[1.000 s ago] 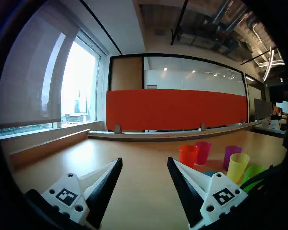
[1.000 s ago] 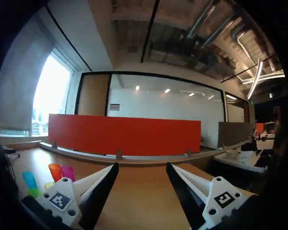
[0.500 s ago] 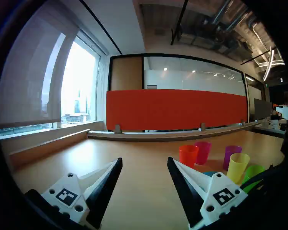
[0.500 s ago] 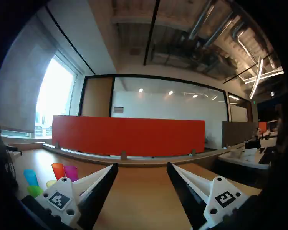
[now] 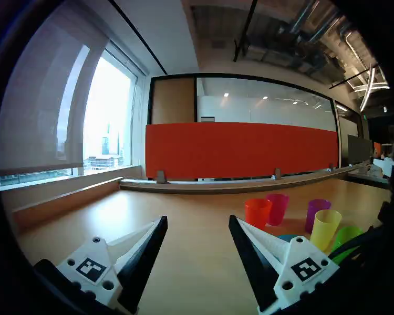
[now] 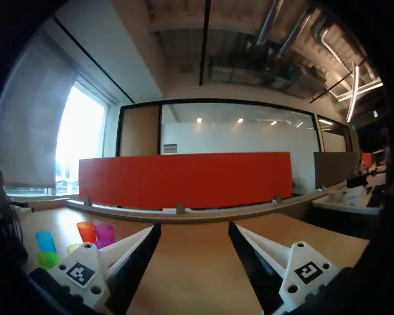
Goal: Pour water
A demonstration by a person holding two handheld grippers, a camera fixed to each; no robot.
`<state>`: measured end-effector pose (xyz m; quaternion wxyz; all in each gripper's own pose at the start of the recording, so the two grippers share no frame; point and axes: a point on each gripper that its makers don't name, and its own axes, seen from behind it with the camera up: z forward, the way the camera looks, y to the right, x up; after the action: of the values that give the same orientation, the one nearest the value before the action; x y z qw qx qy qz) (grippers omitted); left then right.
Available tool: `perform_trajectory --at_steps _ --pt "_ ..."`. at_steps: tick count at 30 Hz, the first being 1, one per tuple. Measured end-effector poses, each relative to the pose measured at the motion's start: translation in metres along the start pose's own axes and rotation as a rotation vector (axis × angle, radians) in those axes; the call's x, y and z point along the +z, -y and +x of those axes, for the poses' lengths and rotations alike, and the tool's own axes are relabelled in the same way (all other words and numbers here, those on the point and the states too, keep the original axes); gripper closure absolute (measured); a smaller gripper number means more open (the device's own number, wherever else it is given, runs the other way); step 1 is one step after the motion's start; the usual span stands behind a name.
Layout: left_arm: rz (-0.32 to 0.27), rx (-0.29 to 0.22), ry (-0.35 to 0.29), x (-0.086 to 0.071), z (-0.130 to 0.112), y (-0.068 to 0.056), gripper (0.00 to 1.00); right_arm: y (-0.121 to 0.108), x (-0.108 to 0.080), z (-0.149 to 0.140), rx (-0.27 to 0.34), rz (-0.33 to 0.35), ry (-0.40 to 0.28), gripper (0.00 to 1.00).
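Several plastic cups stand on the wooden table [image 5: 197, 268]. In the left gripper view they are ahead to the right: an orange cup [image 5: 257, 212], a magenta cup [image 5: 277, 208], a purple cup [image 5: 318, 214], a yellow cup [image 5: 324, 229] and a green cup [image 5: 346, 239]. My left gripper [image 5: 197, 220] is open, low over the table, with nothing between its fingers. In the right gripper view the cups sit far left: blue cup [image 6: 45, 241], orange cup [image 6: 86, 231], magenta cup [image 6: 104, 234], green cup [image 6: 49, 258]. My right gripper [image 6: 194, 228] is open and holds nothing.
An orange divider panel [image 5: 239, 149] closes the table's far edge. A window [image 5: 107, 126] with a wooden ledge [image 5: 65, 197] runs along the left. Other desks with equipment [image 6: 349, 191] stand to the right. Bare tabletop lies ahead of both grippers.
The right gripper has turned left, so the cups and the orange panel have slid rightward in its view. The left gripper has stayed still.
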<state>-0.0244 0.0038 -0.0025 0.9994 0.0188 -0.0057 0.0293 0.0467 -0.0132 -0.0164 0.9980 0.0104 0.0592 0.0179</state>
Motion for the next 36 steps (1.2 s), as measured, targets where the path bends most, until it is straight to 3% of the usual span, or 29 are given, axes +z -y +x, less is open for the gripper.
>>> perform_trajectory --at_steps 6,36 --pt "0.000 0.000 0.000 0.000 0.000 0.000 0.14 -0.010 0.003 -0.021 -0.003 -0.005 0.045 0.01" --pt "0.000 0.000 0.000 0.002 0.001 -0.001 0.14 -0.014 0.010 -0.048 -0.034 -0.015 0.116 0.01"
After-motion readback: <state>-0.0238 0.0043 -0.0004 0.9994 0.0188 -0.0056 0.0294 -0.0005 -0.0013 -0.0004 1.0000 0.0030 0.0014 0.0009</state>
